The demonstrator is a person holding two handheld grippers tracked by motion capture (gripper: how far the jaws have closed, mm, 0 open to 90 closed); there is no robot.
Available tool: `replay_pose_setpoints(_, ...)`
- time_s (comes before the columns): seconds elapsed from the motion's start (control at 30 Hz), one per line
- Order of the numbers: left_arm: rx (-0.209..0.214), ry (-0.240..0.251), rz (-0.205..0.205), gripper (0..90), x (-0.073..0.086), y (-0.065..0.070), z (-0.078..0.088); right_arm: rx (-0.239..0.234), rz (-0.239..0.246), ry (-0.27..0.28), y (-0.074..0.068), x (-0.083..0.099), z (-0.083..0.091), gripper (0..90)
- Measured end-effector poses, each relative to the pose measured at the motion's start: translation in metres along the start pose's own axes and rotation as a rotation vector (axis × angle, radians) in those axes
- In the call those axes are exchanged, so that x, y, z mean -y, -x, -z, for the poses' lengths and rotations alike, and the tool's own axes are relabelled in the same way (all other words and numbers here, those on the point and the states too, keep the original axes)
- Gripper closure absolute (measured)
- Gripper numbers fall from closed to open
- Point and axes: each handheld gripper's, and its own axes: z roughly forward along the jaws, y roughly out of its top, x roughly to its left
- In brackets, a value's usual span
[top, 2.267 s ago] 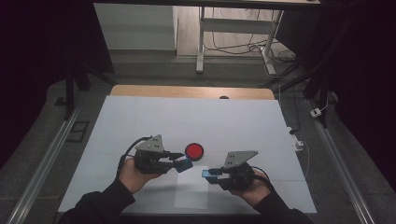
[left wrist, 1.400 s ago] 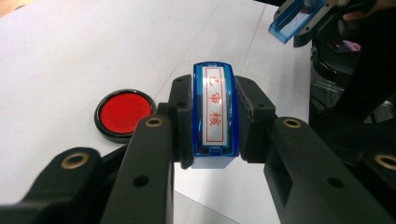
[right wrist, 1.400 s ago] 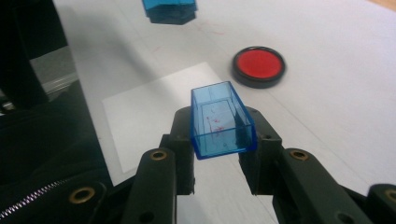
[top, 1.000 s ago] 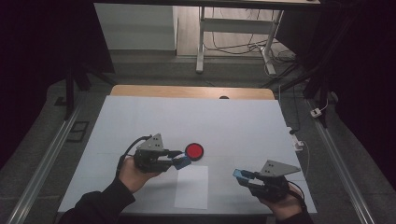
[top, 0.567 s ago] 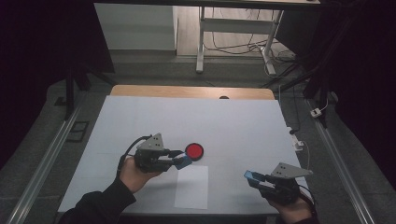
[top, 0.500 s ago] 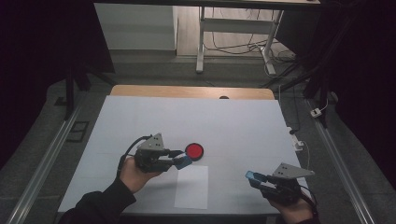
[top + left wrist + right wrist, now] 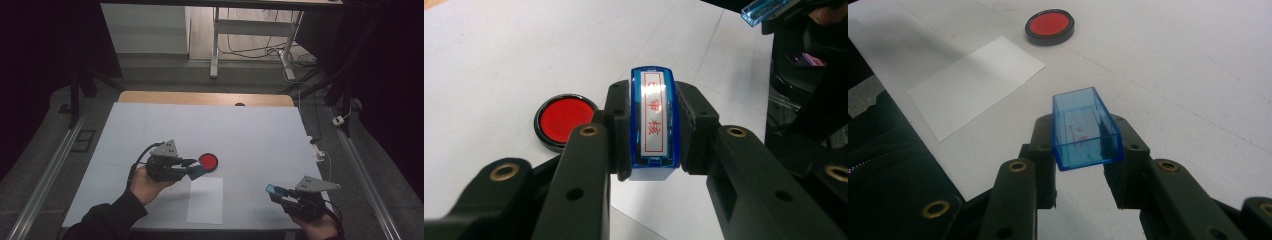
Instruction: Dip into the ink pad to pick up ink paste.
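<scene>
Now the white table [image 7: 260, 130] bears a paper sheet [image 7: 205, 200] near its 6 o'clock edge. At 9 o'clock, the left gripper [image 7: 196, 169] clamps a blue stamp [image 7: 652, 120] beside the red ink pad [image 7: 208, 161]; at 4 o'clock, the right gripper [image 7: 274, 190] grips its blue cap [image 7: 1085, 129].

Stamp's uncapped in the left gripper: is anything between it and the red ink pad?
Nothing visible. The stamp is clamped in the left gripper right beside the ink pad, with bare table between them. The cap is in the right gripper, off to the side, and the paper lies nearer the person.
</scene>
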Motion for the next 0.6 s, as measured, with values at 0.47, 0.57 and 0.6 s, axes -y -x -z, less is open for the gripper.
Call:
replay_pose_setpoints(0.47,-0.052,-0.029,-0.005,70.3,-0.009,-0.012,-0.015,-0.003,0.007,0.006,-0.001,0.001,0.002,68.9)
replay_pose_setpoints(0.57,-0.064,-0.041,-0.008,70.3,-0.011,-0.014,-0.019,-0.004,0.007,0.006,-0.001,0.001,0.002,68.9)
replay_pose_setpoints(0.6,-0.066,-0.045,-0.010,70.3,-0.012,-0.015,-0.020,-0.004,0.007,0.007,-0.001,0.001,0.002,68.9)
